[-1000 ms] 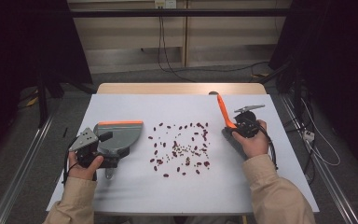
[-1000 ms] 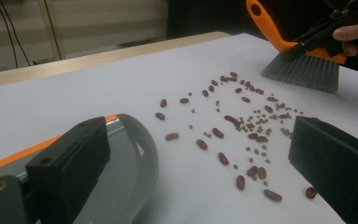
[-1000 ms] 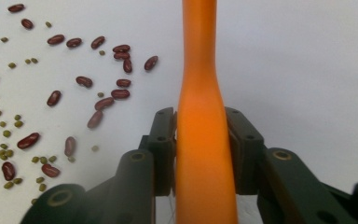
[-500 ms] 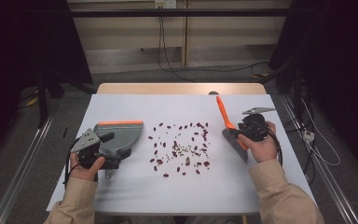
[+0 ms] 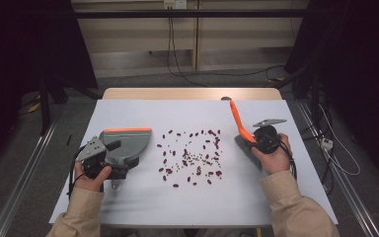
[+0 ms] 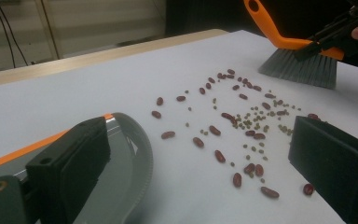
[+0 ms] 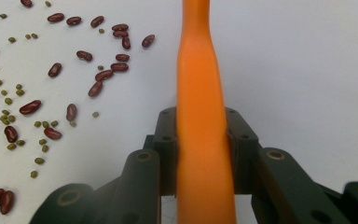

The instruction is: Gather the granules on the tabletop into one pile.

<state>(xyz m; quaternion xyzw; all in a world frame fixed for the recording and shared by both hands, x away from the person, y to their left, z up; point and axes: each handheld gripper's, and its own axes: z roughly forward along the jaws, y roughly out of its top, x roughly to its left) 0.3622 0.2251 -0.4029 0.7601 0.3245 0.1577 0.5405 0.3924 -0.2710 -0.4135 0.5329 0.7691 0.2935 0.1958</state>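
Note:
A grey dustpan (image 5: 126, 144) with an orange lip lies at the table's left. My left gripper (image 5: 109, 157) rests at its near side, open; in the left gripper view the wide-apart jaws (image 6: 200, 154) frame the dustpan rim (image 6: 140, 144) and the beans (image 6: 242, 126). Red beans and small green beans (image 5: 192, 158) are scattered over the middle of the white table. At the right, my right gripper (image 5: 252, 139) is shut on the orange handle (image 7: 200, 93) of a brush (image 5: 237, 121), whose grey bristles (image 6: 298, 70) touch the table beside the beans.
The white table top (image 5: 177, 113) ends in a wooden strip (image 5: 192, 94) at the far edge. Cables run over the floor behind and to the right. Metal rails flank the table on both sides.
My right hand has shifted slightly to the right and nearer with the brush. The left gripper and the dustpan have stayed put.

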